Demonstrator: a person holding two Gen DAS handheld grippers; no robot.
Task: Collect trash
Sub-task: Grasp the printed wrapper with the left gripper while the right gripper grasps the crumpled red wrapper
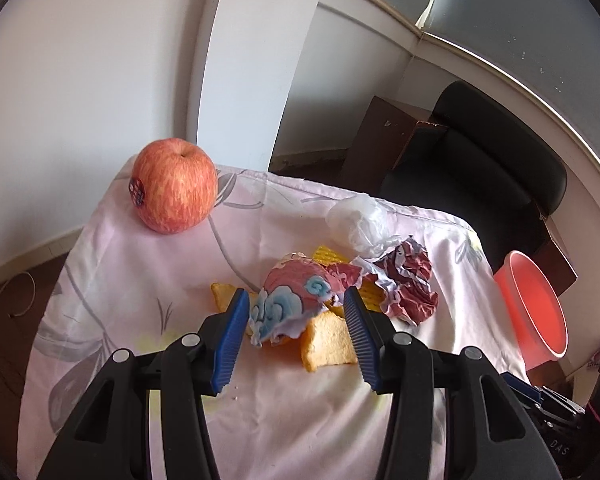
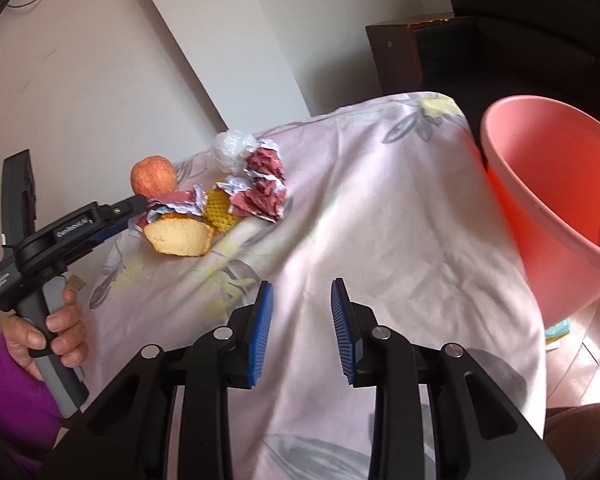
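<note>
Our left claw (image 1: 296,300) hangs low over the cloth-covered desk (image 1: 140,280), its blue-padded jaws spread wide on either side of a crumpled pink-and-blue printed wrapper (image 1: 292,304), neither pad visibly pressing it. Under and just ahead of that wrapper lie a wedge of yellow sponge cake (image 1: 328,344) and a piece of yellow foam fruit netting (image 1: 328,255). Just beyond the claw's right jaw sits a second crumpled wrapper, dark red and white (image 1: 404,284), and past it a wad of clear plastic film (image 1: 358,220). Far ahead to the claw's left, near the desk's back corner, a red apple (image 1: 175,185) with a small sticker stands apart from the litter. Off the desk's right edge we see a pink plastic bin (image 1: 534,308). Our right claw (image 2: 302,332) hovers over bare cloth nearer us, jaws parted and holding nothing; the bin (image 2: 552,184) rises close on its right, mouth open, while the trash heap lies well ahead on its left, where the left claw (image 2: 134,210) reaches in at the printed wrapper (image 2: 176,202), gripped from below by our left hand (image 2: 56,332).
</note>
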